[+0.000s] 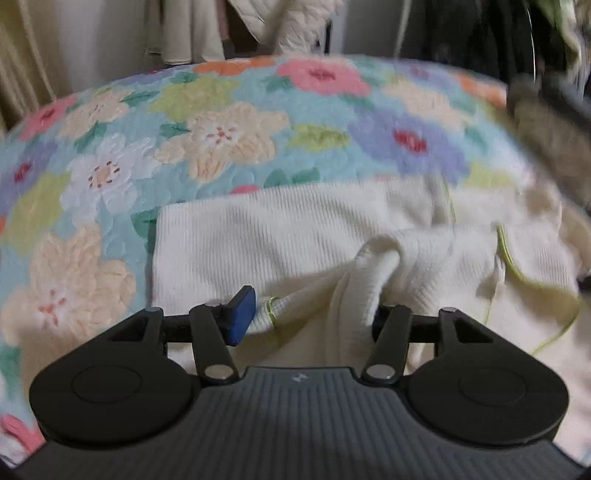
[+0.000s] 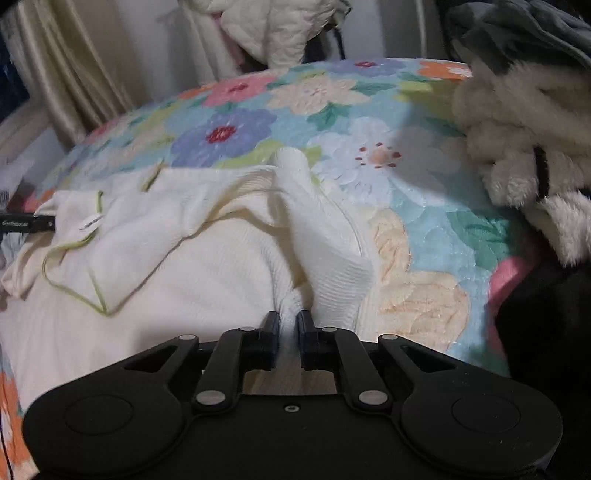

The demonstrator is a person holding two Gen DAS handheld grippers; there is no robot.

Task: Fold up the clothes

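Observation:
A cream ribbed garment (image 1: 280,236) with lime-green edging lies partly folded on a floral quilt (image 1: 207,122). In the left wrist view, my left gripper (image 1: 310,317) stands open, jaws wide apart. A fold of the garment hangs between them and covers the right finger; the blue pad (image 1: 240,314) on the left finger is bare. In the right wrist view, my right gripper (image 2: 288,323) is shut on a bunched ridge of the same garment (image 2: 207,254), near its right edge. The cloth rises from the pinch into a raised fold.
The floral quilt (image 2: 332,122) covers the bed. A fluffy white and black pile (image 2: 524,147) lies at the right. Beige curtains (image 2: 74,66) and pale quilted clothing (image 2: 280,29) hang behind. A black bar (image 2: 26,225) pokes in at the left edge.

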